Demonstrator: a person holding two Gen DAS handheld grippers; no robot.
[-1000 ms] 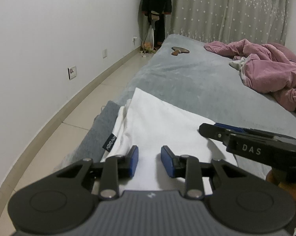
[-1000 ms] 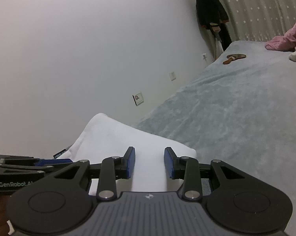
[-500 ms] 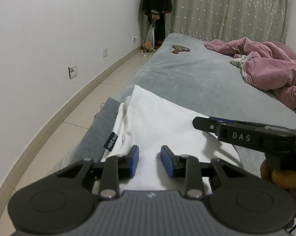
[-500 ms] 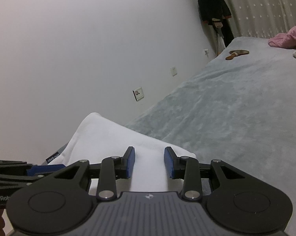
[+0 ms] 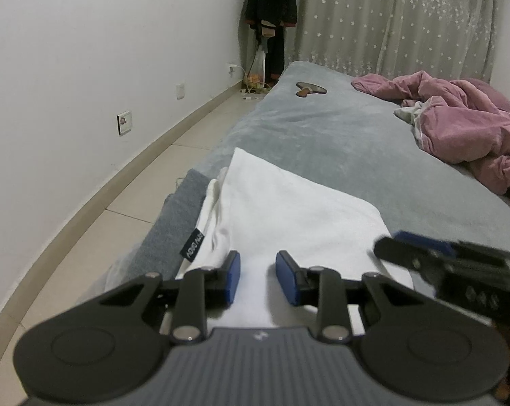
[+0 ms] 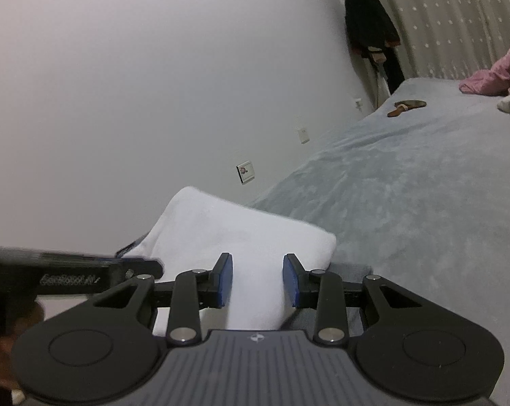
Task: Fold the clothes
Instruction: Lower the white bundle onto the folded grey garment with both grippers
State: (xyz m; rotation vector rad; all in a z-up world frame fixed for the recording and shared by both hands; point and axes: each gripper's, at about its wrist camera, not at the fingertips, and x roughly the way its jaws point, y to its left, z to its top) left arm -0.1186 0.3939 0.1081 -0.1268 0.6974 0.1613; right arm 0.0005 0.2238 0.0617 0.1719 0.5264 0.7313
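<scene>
A white folded garment (image 5: 289,203) (image 6: 234,226) lies flat at the near left edge of the grey bed (image 5: 322,135), with a black label (image 5: 192,248) on its left side. My left gripper (image 5: 256,260) is low over the garment's near end, its blue pads a little apart and white cloth showing in the gap. To its right, my right gripper (image 6: 257,264) is over the garment's near right edge, pads likewise apart. Neither pair visibly pinches fabric. Each gripper shows in the other's view: the right gripper (image 5: 390,250) and the left gripper (image 6: 136,265).
A pink quilt (image 5: 458,118) is bunched at the far right of the bed. A brown paddle-shaped object (image 5: 309,88) lies near the bed's far end. A grey cloth (image 5: 180,209) hangs off the bed edge beside the garment. Tiled floor (image 5: 119,220) and a white wall run along the left.
In the left wrist view the right gripper has drawn back, lower and to the right. The left gripper and the white garment have stayed where they were.
</scene>
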